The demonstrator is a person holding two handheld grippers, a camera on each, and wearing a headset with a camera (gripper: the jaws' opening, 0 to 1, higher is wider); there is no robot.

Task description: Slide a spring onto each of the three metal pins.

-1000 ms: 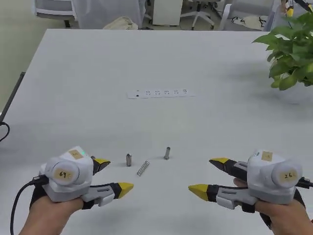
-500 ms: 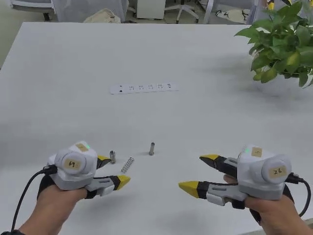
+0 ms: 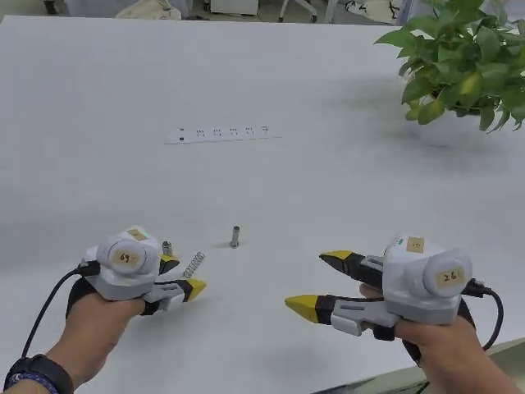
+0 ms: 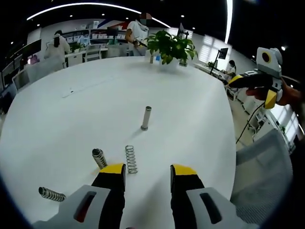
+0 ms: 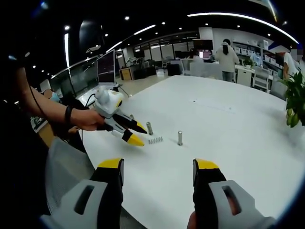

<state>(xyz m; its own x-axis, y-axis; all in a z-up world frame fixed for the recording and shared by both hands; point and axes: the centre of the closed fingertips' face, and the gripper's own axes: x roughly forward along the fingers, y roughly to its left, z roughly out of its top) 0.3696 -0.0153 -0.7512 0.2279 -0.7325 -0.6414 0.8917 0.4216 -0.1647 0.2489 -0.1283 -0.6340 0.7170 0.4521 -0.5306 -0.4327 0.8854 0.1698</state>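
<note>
The left gripper (image 3: pixel 184 275) has moved right, toward the parts. A second ago its yellow tips sat well to the left of the left pin (image 3: pixel 167 248) and the loose spring (image 3: pixel 194 264). Now its far tip lies just beside the near side of that pin, and its near tip sits just short of the spring's near end. The gap between its jaws looks narrower than before, though they remain apart. The head camera has swung right and down, so the plant (image 3: pixel 459 49) shows more fully.
</note>
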